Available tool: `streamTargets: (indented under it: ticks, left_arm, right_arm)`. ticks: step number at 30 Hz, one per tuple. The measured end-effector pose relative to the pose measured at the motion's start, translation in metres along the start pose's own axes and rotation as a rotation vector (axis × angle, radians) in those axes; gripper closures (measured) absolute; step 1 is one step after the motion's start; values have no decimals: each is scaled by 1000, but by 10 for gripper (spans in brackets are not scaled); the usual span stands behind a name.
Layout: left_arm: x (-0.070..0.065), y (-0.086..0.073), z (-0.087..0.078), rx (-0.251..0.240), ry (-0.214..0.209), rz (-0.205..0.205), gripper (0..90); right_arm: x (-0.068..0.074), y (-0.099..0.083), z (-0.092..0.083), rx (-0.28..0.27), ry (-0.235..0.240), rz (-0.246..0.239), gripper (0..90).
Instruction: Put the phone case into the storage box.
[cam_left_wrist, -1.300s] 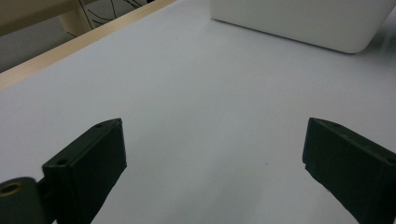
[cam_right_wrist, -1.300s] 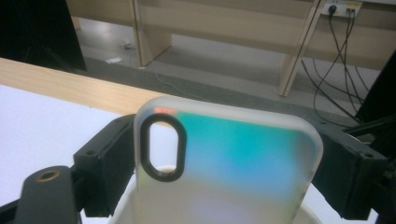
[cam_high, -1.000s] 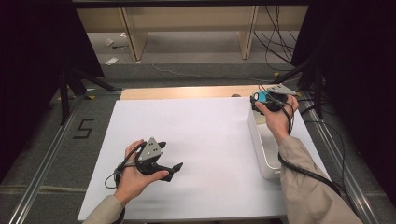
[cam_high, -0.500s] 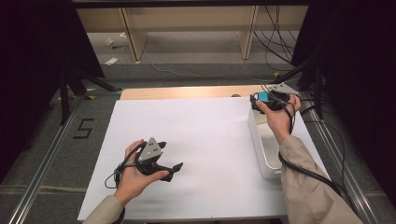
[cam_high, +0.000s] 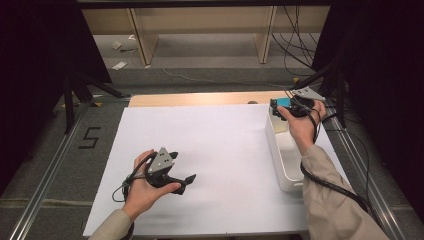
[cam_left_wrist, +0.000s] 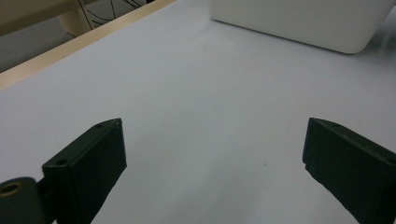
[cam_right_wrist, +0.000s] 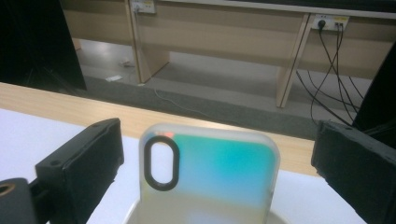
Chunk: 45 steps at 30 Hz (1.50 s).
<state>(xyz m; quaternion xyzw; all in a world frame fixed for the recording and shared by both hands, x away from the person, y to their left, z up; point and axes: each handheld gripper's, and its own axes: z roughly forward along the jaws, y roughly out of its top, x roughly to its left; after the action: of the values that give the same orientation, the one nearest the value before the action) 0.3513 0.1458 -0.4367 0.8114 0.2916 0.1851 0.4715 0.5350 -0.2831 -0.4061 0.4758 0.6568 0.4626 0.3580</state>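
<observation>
- Nearest the person, the left gripper (cam_high: 186, 180) rests low over the white sheet (cam_high: 215, 150), held in the left hand (cam_high: 142, 187); a grey three-cornered plate sits on top of it and a cable loops off behind the hand.
- In the left gripper view its two black jaws stand wide apart with nothing between them (released, plainly), and bare white sheet runs ahead of them to the wall of a white bin (cam_left_wrist: 303, 21).
- That white bin (cam_high: 281, 160) lies along the right side of the sheet, a long narrow tub with its open top up.
- Farther back, the right hand (cam_high: 300, 125) holds the right gripper (cam_high: 276, 111) over the far end of the bin, the sleeve (cam_high: 330, 200) reaching along the bin's right side.
- In the right gripper view a phone case (cam_right_wrist: 210, 179) stands upright in the far end of the bin, between the two black jaws, its back shimmering teal to peach with a dark oval camera opening at its upper left.
- The right jaws stand wide, each well clear of the case's edges (so open, not gripping it).
- Beyond the sheet runs a strip of bare wooden table edge (cam_high: 200, 99), then grey floor, pale wooden furniture legs and loose cables (cam_right_wrist: 327, 60).
</observation>
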Motion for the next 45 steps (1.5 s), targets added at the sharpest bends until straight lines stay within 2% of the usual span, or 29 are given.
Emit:
streamTargets:
  ticks: [10,18,25,45]
  left_arm:
    - [0,1,0,-4,-1,4,54]
    - [0,1,-1,-5,-1,3,54]
    - [0,1,-1,-5,0,3,54]
    - [0,2,-2,-6,7,2,53]
  right_arm:
    - [2,0,-10,-4,7,19,90]
    - [8,1,-23,-6,22,3,152]
    - [12,-1,-36,9,45,-2,172]
    - [40,-5,-67,28,193,-14,199]
